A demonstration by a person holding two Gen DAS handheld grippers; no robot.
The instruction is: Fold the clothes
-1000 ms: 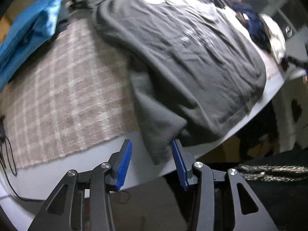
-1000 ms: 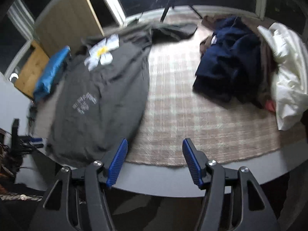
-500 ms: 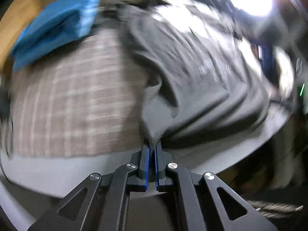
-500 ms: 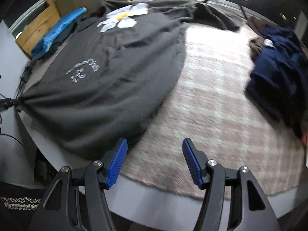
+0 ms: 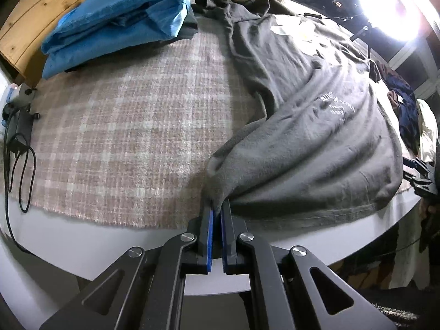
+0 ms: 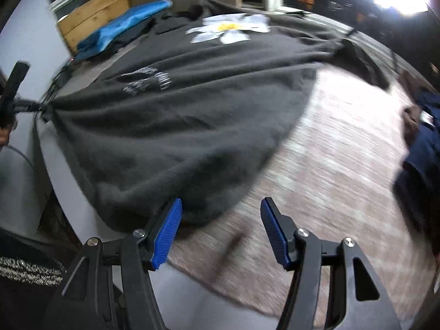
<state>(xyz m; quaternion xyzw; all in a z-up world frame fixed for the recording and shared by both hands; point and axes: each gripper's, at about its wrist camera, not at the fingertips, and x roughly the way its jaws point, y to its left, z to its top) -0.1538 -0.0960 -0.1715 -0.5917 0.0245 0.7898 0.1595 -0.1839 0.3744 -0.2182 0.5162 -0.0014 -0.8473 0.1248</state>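
A dark grey sweatshirt (image 5: 316, 126) with a white daisy print (image 6: 231, 27) lies spread over a plaid blanket (image 5: 123, 126) on a round white table (image 5: 82, 242). My left gripper (image 5: 219, 211) is shut on one corner of its hem, and the fabric runs taut from there. In the right wrist view that pinched corner shows at the far left (image 6: 41, 107). My right gripper (image 6: 220, 211) hangs just over the other hem corner with its jaws closing. The hem's edge lies by the left pad (image 6: 169, 231), and the pads do not press on it.
A folded blue cloth (image 5: 118, 19) lies at the far side in front of a wooden crate (image 5: 41, 5). A navy heap of clothes (image 6: 420, 148) sits at the right. Cables (image 5: 16, 143) hang off the table's left edge. Bare plaid blanket (image 6: 330, 165) lies beside the sweatshirt.
My left gripper went from open to shut on the hem corner and drew it sideways. My right gripper swung down and across to the sweatshirt's other hem corner.
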